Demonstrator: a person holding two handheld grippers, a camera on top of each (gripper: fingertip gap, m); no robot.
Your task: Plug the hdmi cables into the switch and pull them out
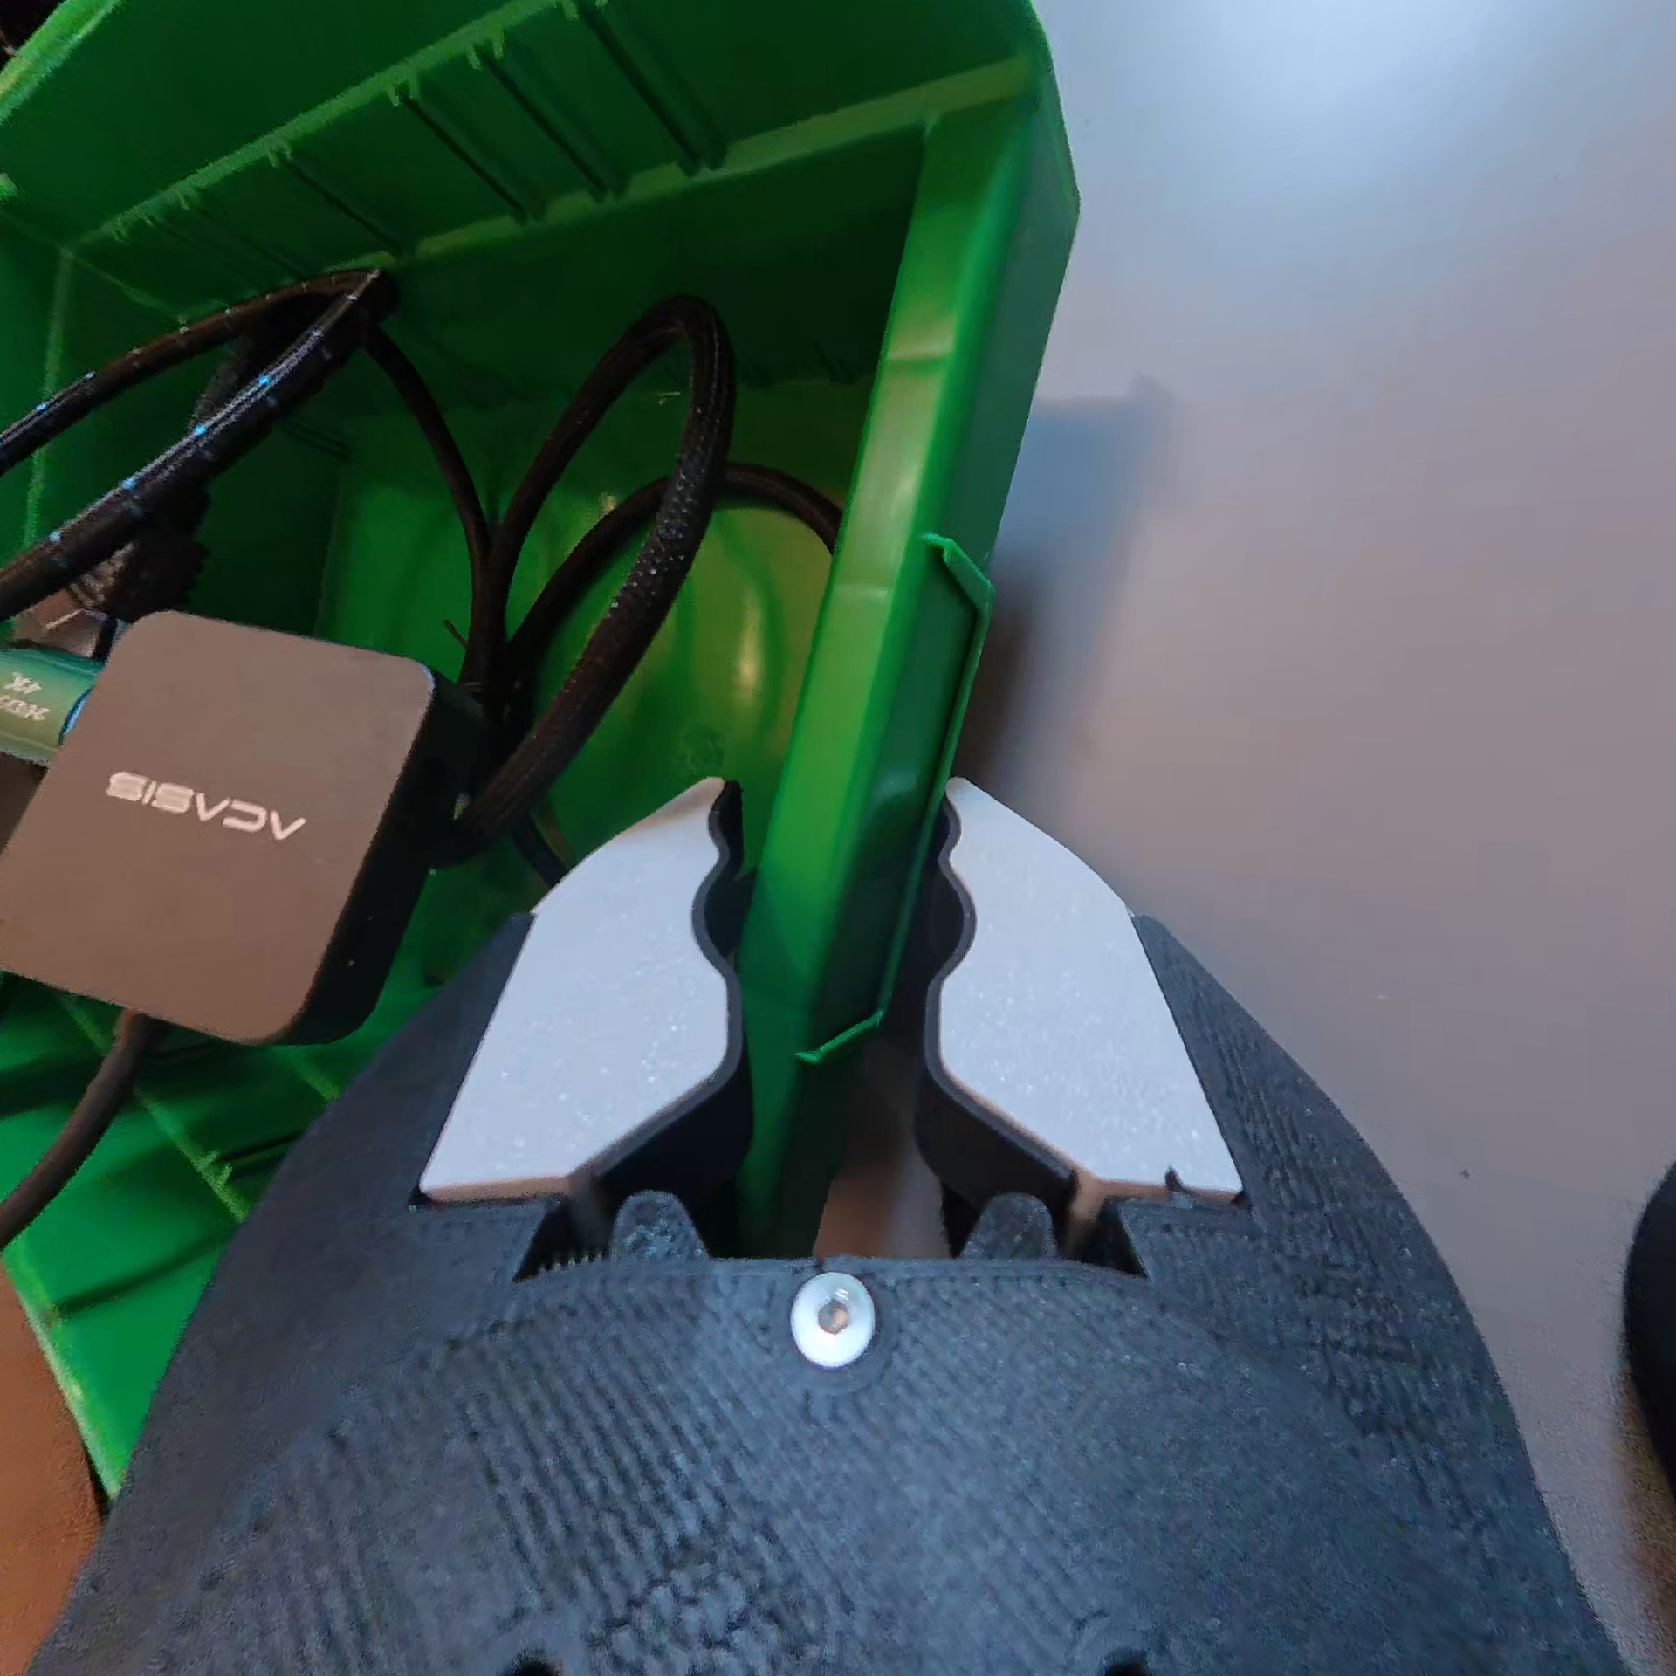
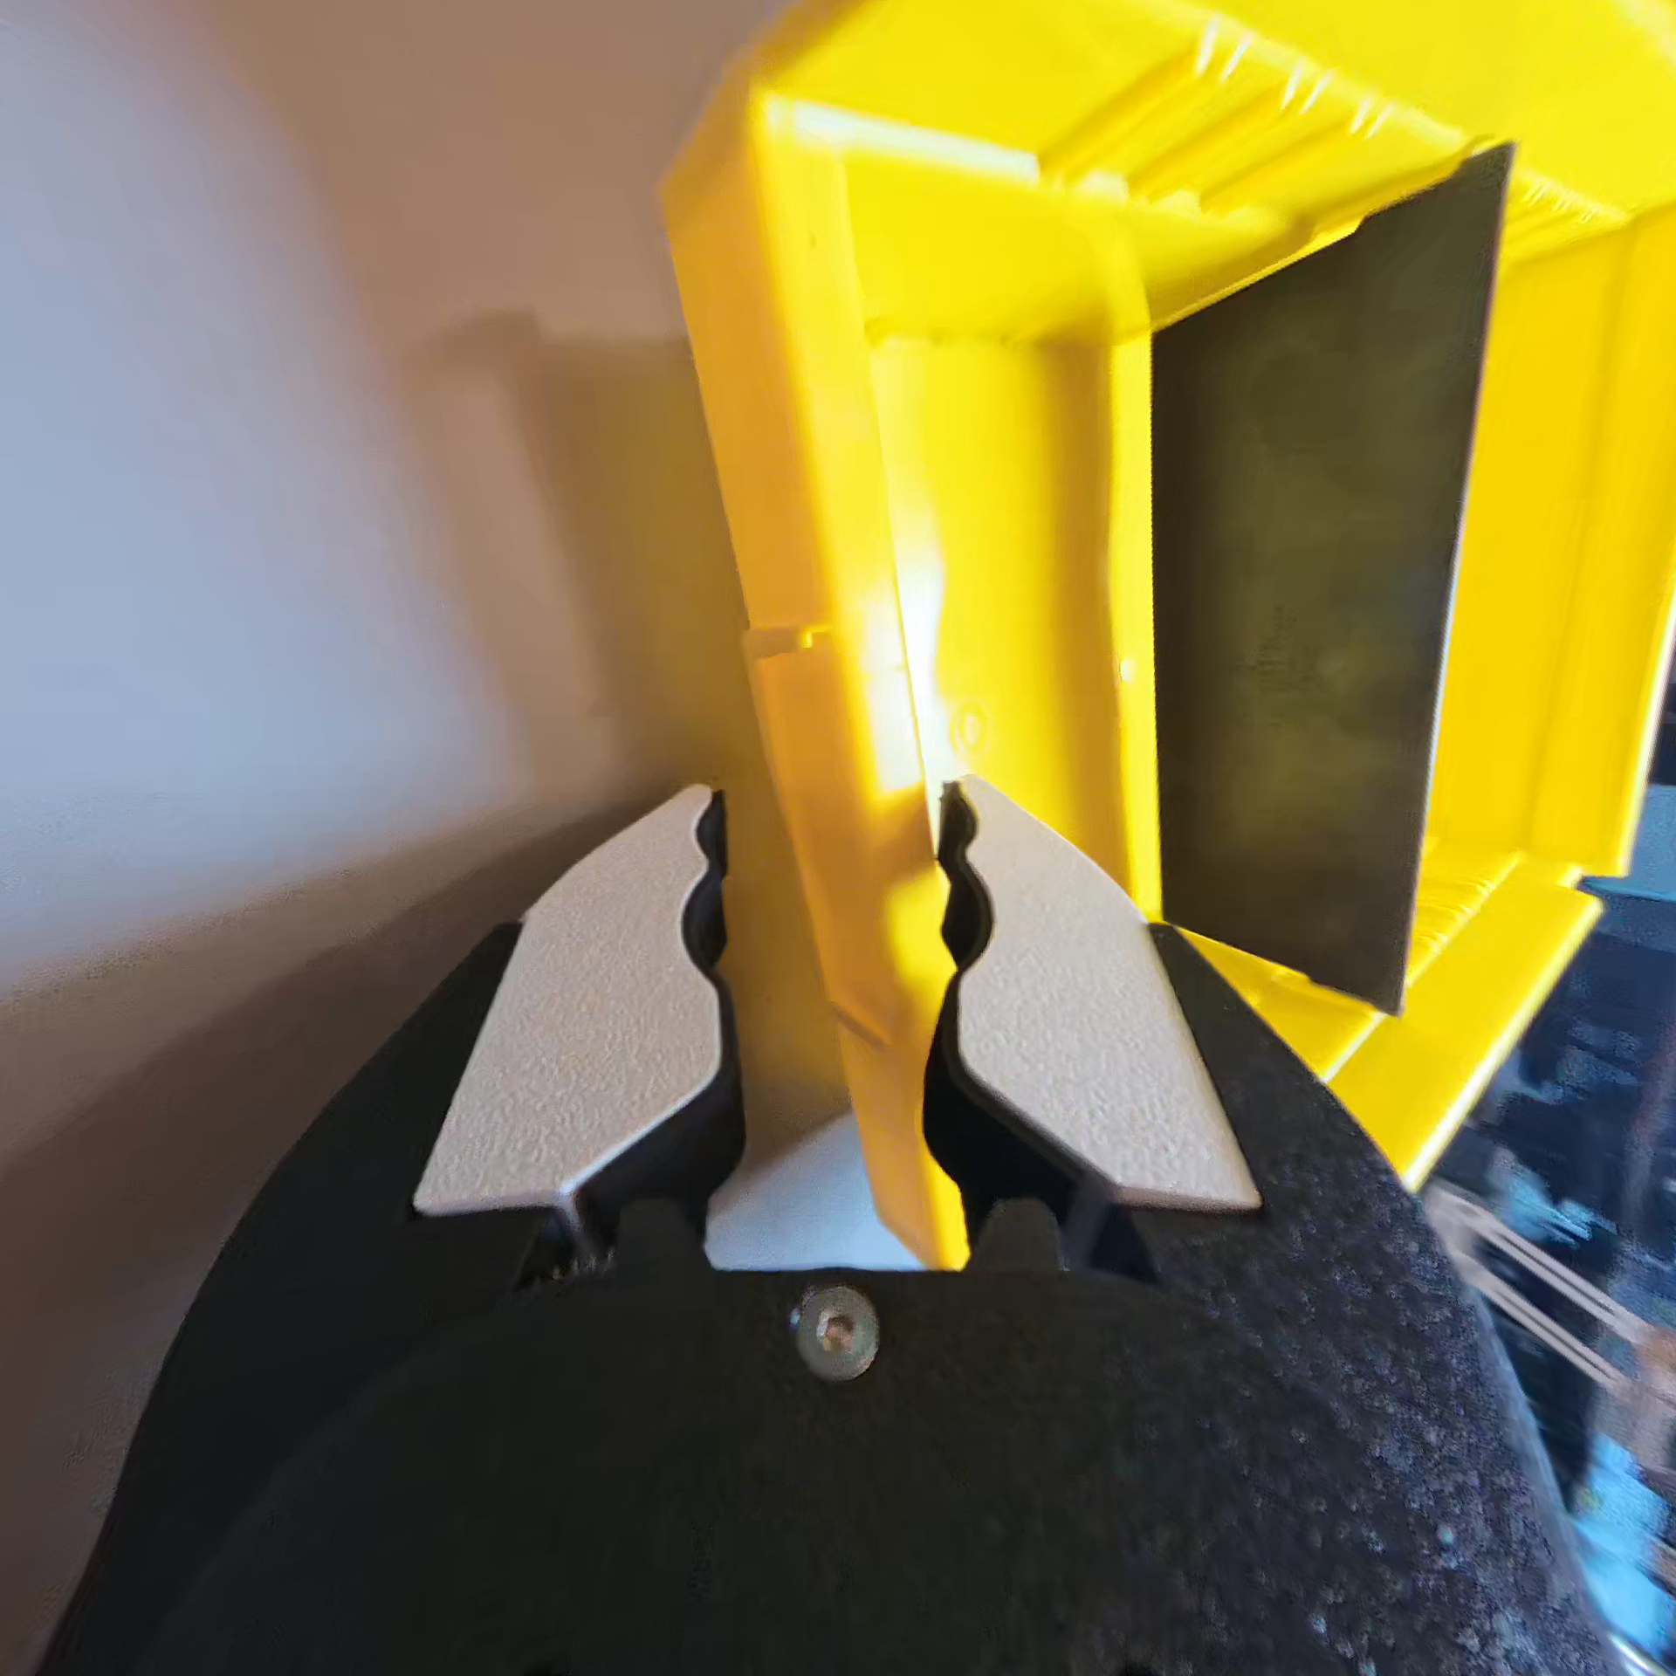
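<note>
The left gripper [image 1: 839,807], with pale grainy finger plates edged in wavy black rubber on a rough black printed body, straddled the side wall of a green bin [image 1: 852,725]; its jaws sat close on either side of the wall, gripping it. The bin was glossy moulded plastic with ribbed walls and a thin clip on its rim. Inside it, at about nine o'clock from the gripper, lay the switch [image 1: 218,816], a flat dark box with rounded corners and a matte top. Black braided cables [image 1: 635,580] looped across the bin floor toward eleven o'clock, and a metallic green plug [image 1: 41,707] sat against the switch's far-left edge; whether it was fully seated could not be told. A pale smooth table [image 1: 1360,635] ran from one to three o'clock.

The right gripper [image 2: 834,807], of the same build, pinched the wall of a yellow bin [image 2: 798,544], also shiny ribbed plastic. A flat dark panel [image 2: 1306,589] stood upright inside it at two o'clock. This view was blurred.
</note>
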